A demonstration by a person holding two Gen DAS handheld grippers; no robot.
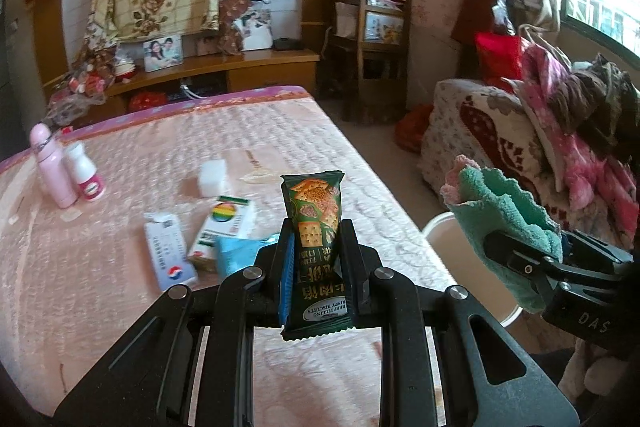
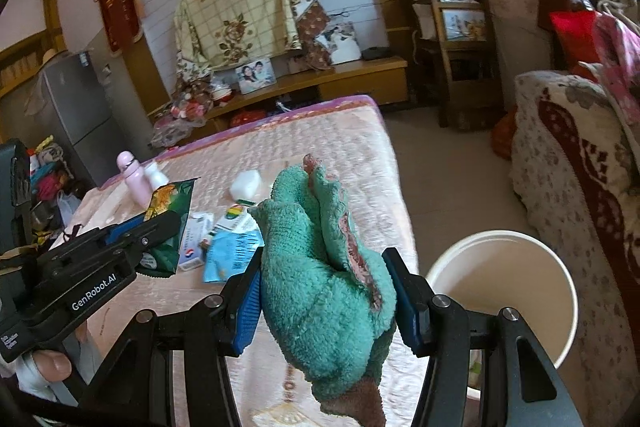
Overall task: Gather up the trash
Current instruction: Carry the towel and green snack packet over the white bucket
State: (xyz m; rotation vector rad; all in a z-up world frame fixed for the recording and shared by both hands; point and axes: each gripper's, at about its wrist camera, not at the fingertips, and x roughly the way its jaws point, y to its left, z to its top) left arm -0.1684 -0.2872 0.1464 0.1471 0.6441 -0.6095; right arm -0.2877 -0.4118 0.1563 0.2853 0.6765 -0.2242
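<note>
Two grippers each pinch something above the pink bed (image 1: 120, 287). Hidden or hard to read: the bucket (image 2: 520, 291) is cut off at its lower edge by the right gripper's frame, and in the left view only a sliver of its rim shows behind the cloth (image 1: 504, 223). Small print on the boxes (image 1: 224, 231) at 10 o'clock of the left gripper is too blurred to read.

The wrapper (image 1: 316, 251) is dark green, printed with crackers, upright, its lower seam hanging below the fingers. The left gripper (image 1: 316, 259) is pressed together on its middle. The cloth is teal and fluffy with a pink frayed edge, bunched; the right gripper (image 2: 326, 291) squeezes it at its centre. The bucket stands on the floor at 4 o'clock of the cloth (image 2: 320, 267), beside the bed.
</note>
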